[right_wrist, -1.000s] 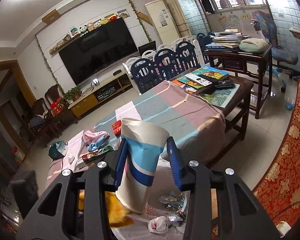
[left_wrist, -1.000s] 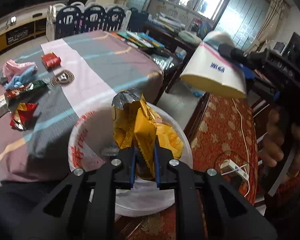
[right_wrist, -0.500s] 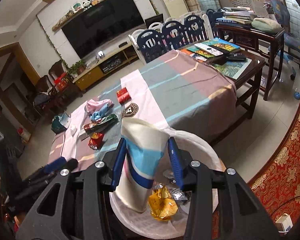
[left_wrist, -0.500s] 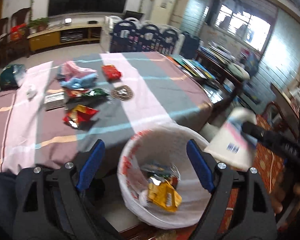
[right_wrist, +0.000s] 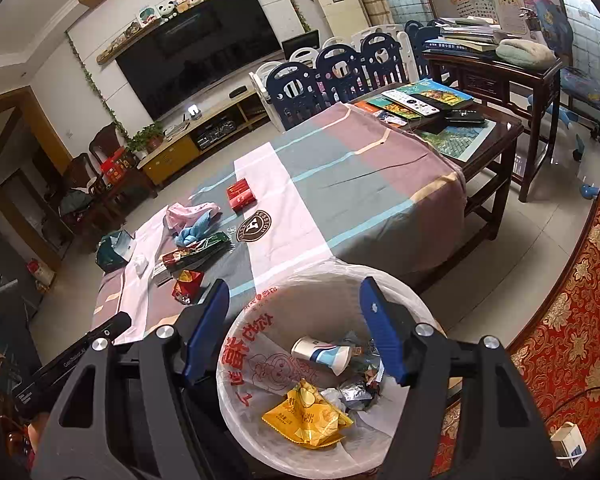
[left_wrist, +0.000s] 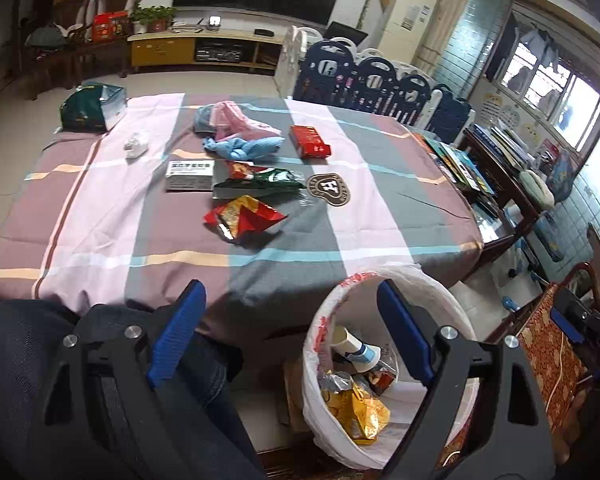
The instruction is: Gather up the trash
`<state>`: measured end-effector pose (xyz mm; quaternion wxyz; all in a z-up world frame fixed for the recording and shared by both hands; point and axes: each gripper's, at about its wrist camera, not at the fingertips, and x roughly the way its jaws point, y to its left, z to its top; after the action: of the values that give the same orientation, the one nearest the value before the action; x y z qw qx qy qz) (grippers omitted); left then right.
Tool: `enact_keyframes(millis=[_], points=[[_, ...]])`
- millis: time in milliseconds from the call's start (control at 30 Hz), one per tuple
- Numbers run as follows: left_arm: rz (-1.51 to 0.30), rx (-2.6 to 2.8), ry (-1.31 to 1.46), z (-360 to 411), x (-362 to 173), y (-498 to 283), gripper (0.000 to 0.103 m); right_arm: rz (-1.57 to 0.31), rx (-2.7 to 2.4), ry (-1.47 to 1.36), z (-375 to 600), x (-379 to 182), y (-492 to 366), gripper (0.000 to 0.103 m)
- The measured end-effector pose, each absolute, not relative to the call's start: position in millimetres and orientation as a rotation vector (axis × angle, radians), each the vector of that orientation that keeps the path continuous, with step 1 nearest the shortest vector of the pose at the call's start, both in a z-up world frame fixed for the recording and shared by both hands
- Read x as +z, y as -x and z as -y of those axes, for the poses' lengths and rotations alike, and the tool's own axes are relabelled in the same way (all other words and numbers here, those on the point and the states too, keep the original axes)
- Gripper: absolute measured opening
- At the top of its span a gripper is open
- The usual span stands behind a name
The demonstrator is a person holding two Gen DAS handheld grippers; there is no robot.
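Note:
A bin with a white liner (left_wrist: pixel 324 320) (right_wrist: pixel 260 300) stands on the floor against the table's near edge. Inside lie a yellow snack bag (left_wrist: pixel 356 408) (right_wrist: pixel 304 416) and a blue-and-white paper cup (left_wrist: pixel 354 350) (right_wrist: pixel 320 354) on its side. My left gripper (left_wrist: pixel 290 286) hovers over the table edge and the bin's rim, its jaws still opening with nothing between them. My right gripper (right_wrist: pixel 294 282) hangs above the bin, jaws opening, empty too. On the striped tablecloth (left_wrist: pixel 112 216) lie a red wrapper (left_wrist: pixel 242 218), a green wrapper (left_wrist: pixel 260 182) and a red box (left_wrist: pixel 310 142).
Further back on the table are blue and pink cloths (left_wrist: pixel 240 136), a grey-white box (left_wrist: pixel 190 174), a white wad (left_wrist: pixel 136 144) and a green bag (left_wrist: pixel 92 108). Books cover the right end (right_wrist: pixel 424 108). A dark chair back (left_wrist: pixel 28 380) is at lower left, a red patterned cover (right_wrist: pixel 572 300) at right.
The left gripper opened and the yellow bag dropped into the bin; its view swung toward the table. The right gripper opened and the paper cup fell into the bin.

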<state>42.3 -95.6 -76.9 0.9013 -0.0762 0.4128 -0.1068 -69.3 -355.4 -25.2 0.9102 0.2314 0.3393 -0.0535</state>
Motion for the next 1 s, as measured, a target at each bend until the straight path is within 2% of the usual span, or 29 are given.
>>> enact_keyframes(millis=[200,367,533,600,733,1000], points=[[-0.792,-0.184,0.133,81,-68,-38,0.091,-0.711,-0.081,-0.411,337,-22,65,0.069],[-0.734,-0.152,0.137,58,-61,-39,0.092,-0.689,-0.048,-0.353,309,-14,54,0.078],[-0.725,-0.133,0.174,35,-64,-45,0.093,-0.512,-0.115,-0.25,273,6,52,0.1],[-0.731,-0.117,0.198,23,-68,-48,0.093,-0.441,-0.143,-0.225,260,13,51,0.1],[-0.744,-0.085,0.243,5,-75,-52,0.093,-0.462,-0.108,-0.258,252,11,37,0.1],[-0.76,-0.032,0.271,-21,-90,-61,0.094,-0.652,-0.055,-0.335,245,-19,10,0.1]])
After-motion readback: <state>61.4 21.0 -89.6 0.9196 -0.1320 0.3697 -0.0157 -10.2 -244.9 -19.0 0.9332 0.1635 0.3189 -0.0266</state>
